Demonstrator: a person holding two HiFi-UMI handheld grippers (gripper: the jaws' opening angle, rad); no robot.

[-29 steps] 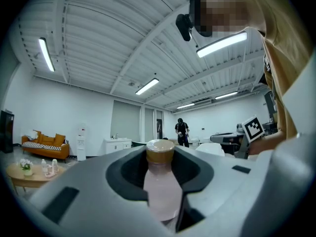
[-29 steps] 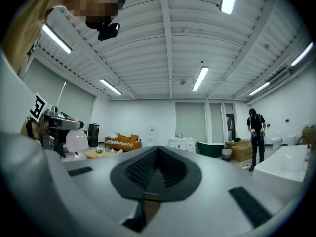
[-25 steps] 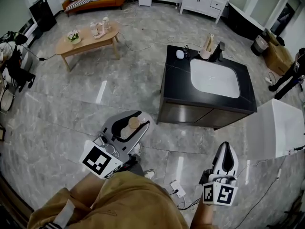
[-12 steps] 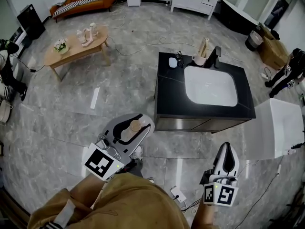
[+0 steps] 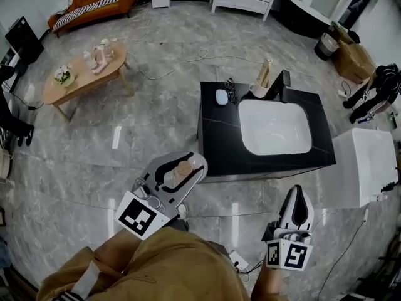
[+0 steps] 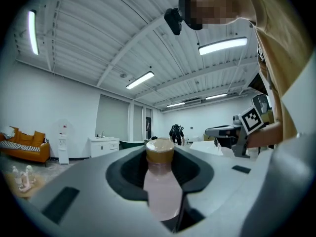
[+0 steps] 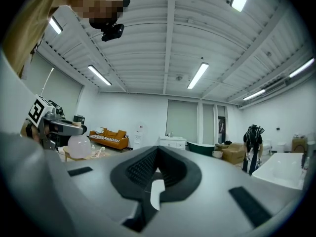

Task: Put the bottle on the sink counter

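Observation:
My left gripper [image 5: 189, 167] is shut on a pale pink bottle [image 5: 180, 172] with a tan cap, held low over the floor just left of the sink counter's front corner. In the left gripper view the bottle [image 6: 161, 184] stands between the jaws, cap pointing outward. The black sink counter [image 5: 217, 137] with its white basin [image 5: 274, 126] lies ahead and to the right. My right gripper [image 5: 297, 198] hangs at the lower right in front of the counter, jaws together with nothing in them; the right gripper view shows them [image 7: 157, 151] closed.
On the counter's back edge stand a black faucet [image 5: 286, 83], a beige holder [image 5: 264, 79] and a small white object [image 5: 221, 96]. A white tub [image 5: 365, 168] sits right of the counter. A wooden coffee table [image 5: 80, 75], an orange sofa [image 5: 94, 2], floor cables and a power strip [image 5: 239, 261] are around.
The sink counter has come nearer and lower in the head view as I walk toward it. The left gripper with the bottle has shifted slightly right. The right gripper keeps its place.

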